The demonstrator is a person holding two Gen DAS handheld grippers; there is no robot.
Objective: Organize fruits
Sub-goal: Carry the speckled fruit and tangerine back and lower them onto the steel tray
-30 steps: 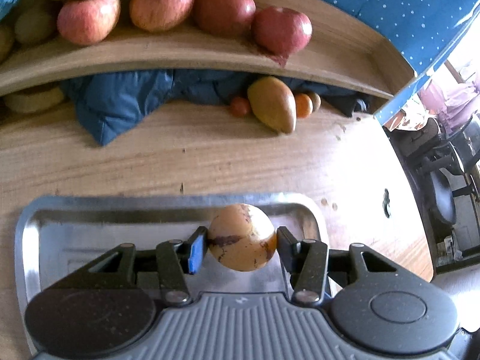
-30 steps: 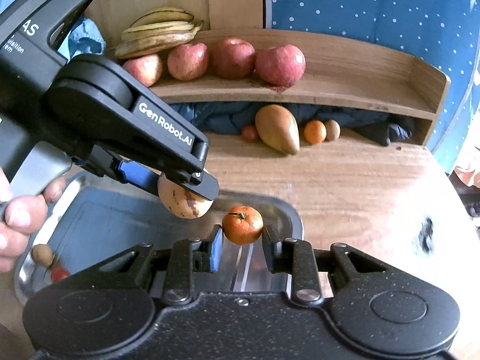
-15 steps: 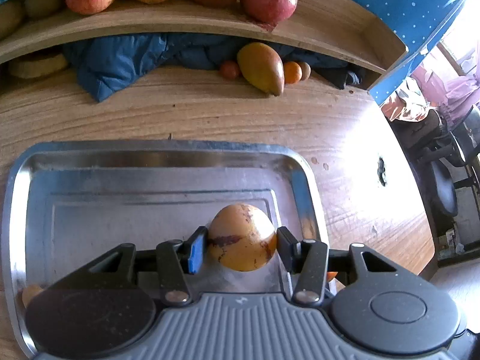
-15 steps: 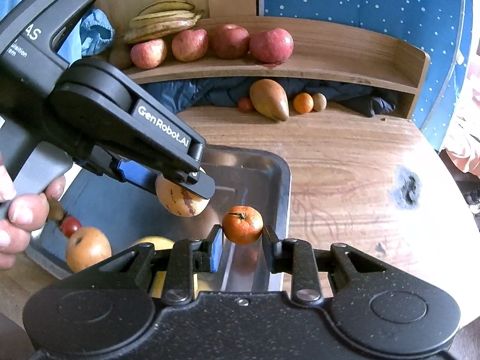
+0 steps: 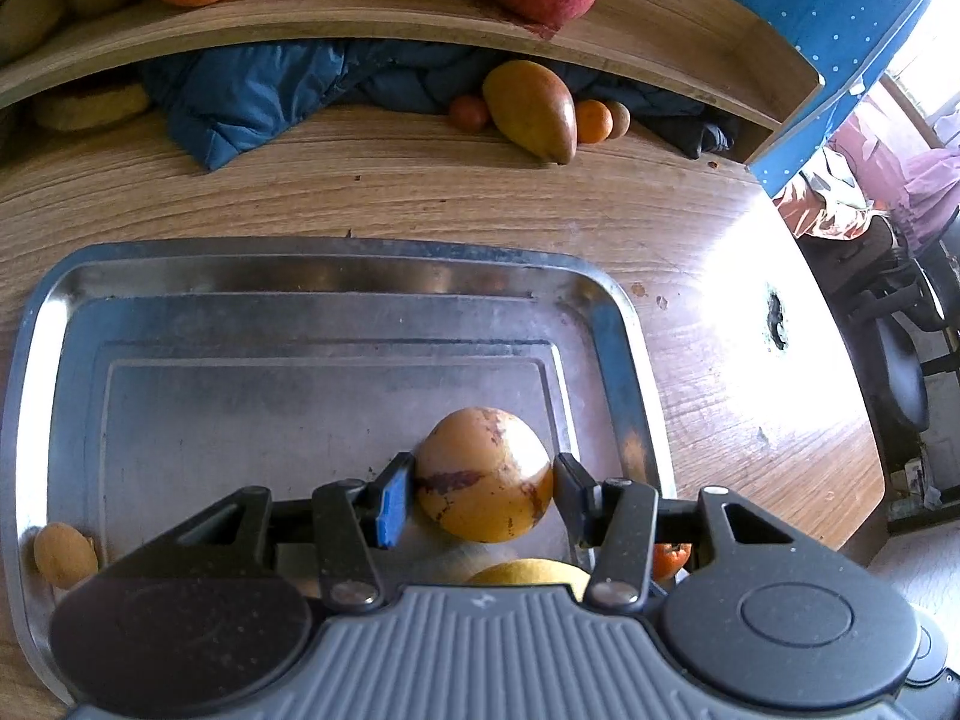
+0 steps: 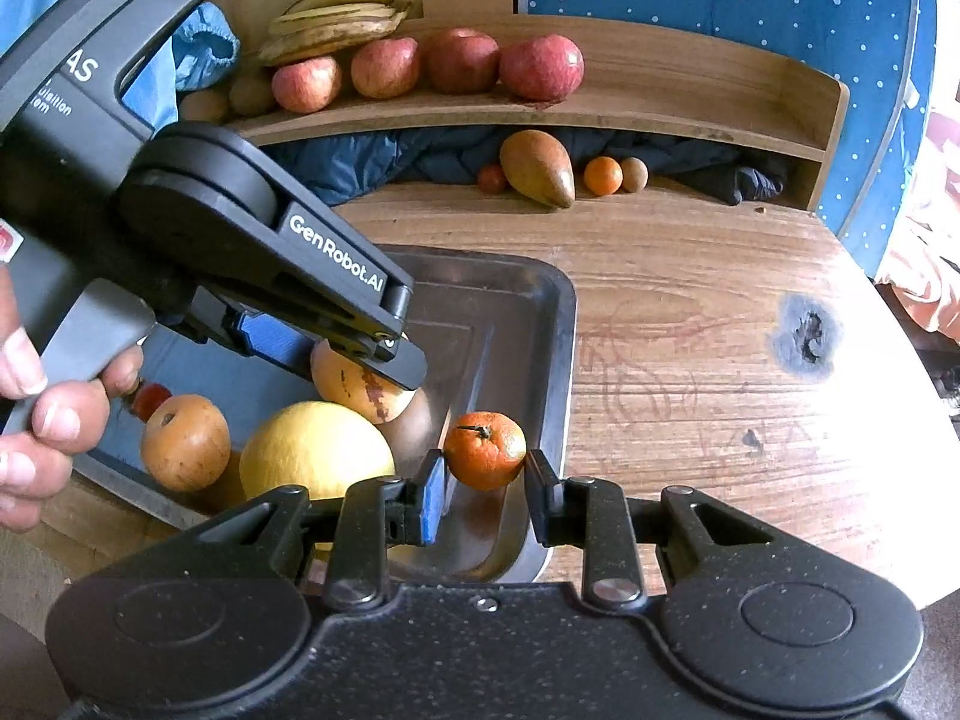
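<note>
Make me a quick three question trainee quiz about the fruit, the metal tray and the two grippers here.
1. True or false: the left gripper is empty.
2. Which fruit does the right gripper hold? A) red apple B) tangerine C) banana
3. Fill in: the apples sit on the wooden ____.

Key: 1 false, it grips a speckled yellow-orange fruit over the metal tray. 2 B. 3 shelf.

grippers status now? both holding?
Left gripper: closed on a spotted yellow fruit, above the tray.
Right gripper: closed on a tangerine.
</note>
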